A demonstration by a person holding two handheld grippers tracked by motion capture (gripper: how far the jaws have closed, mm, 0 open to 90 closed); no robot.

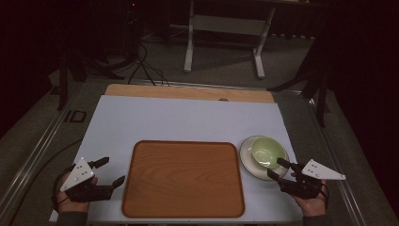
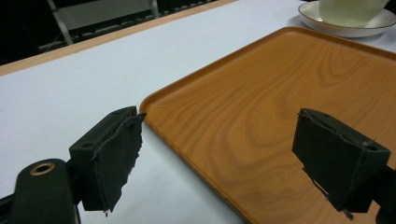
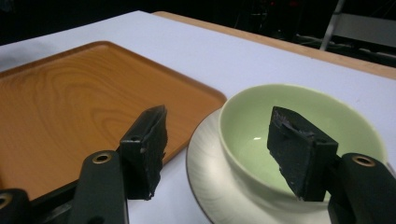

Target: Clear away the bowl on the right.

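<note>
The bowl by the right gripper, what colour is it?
Pale green. The bowl sits on a white saucer, clearest in the right gripper view.

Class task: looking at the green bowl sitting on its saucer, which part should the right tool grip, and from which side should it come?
Grip the near rim of the bowl, probably one jaw inside and one outside. The bowl stands upright and open on the saucer, so its thin wall offers an edge. Come from the person's side, where the right tool hangs open, the tray to its left.
</note>
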